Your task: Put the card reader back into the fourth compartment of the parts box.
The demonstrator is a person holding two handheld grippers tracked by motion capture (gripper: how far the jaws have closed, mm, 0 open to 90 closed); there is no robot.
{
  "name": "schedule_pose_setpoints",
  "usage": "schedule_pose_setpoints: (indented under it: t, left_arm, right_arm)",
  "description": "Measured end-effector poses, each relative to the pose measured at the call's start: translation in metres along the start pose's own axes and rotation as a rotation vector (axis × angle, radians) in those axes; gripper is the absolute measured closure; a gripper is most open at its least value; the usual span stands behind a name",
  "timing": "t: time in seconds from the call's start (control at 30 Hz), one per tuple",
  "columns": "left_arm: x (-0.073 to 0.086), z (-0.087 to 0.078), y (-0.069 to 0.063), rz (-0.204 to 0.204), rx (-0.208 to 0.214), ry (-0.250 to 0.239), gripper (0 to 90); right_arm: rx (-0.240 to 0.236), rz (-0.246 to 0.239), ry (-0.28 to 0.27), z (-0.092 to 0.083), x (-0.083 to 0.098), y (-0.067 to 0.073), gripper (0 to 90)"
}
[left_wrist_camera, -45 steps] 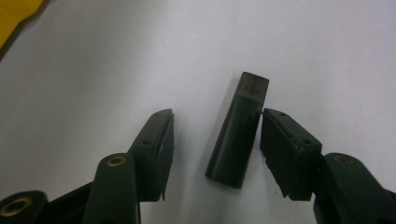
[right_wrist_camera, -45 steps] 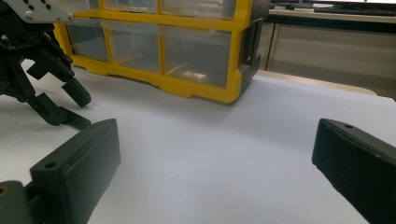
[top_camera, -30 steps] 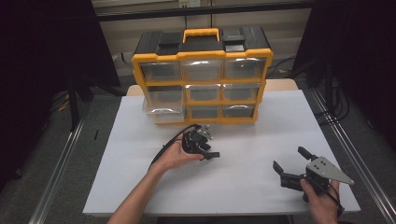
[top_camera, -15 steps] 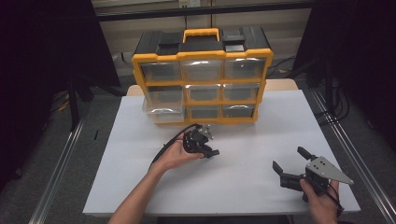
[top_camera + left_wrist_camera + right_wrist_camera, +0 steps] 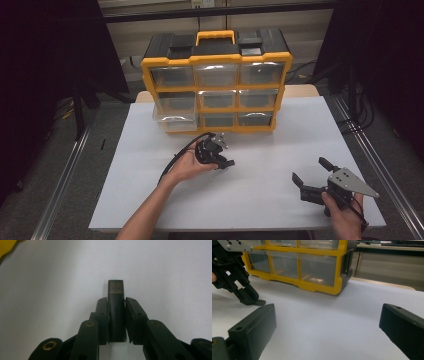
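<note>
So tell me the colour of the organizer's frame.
Yellow-orange frame with a black top; the high view shows it best.

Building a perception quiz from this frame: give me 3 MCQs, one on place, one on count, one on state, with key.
1. Where does the left gripper sit?
A. just in front of the organizer
B. on top of the organizer
C. at the table's near right corner

2. How many drawer columns does the organizer front show?
A. two
B. three
C. five

3. What state is the right gripper in?
A. shut on a drawer
B. shut on a stick
C. open, holding nothing

Key: 1 A, the high view puts it on the white table before the bottom drawer row. 2 B, three clear drawers across each row. 3 C, the right gripper view shows its jaws wide apart over bare table, while the left gripper clamps the small dark stick.
</note>
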State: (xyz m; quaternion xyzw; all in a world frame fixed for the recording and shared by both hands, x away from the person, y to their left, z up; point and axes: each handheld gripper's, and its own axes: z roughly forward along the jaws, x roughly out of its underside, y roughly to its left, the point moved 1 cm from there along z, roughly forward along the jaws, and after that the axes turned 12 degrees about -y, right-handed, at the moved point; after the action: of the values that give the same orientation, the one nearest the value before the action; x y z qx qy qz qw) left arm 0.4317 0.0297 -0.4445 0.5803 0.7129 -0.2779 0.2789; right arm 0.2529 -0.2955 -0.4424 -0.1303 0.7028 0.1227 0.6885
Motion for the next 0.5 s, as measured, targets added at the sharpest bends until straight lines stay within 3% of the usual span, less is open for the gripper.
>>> schedule_pose_setpoints:
  t: [0.17,0.5]
  left_arm:
    - [0.000,-0.004,0.002,-0.020,-0.013,-0.033,73.6]
    - [-0.004,-0.013,-0.002,-0.009,-0.027,-0.057,73.6]
  right_arm:
    - [0.000,-0.001,-0.003,0.000,0.000,0.000,1.0]
    - [-0.001,0.000,-0.002,-0.001,0.000,0.000,1.0]
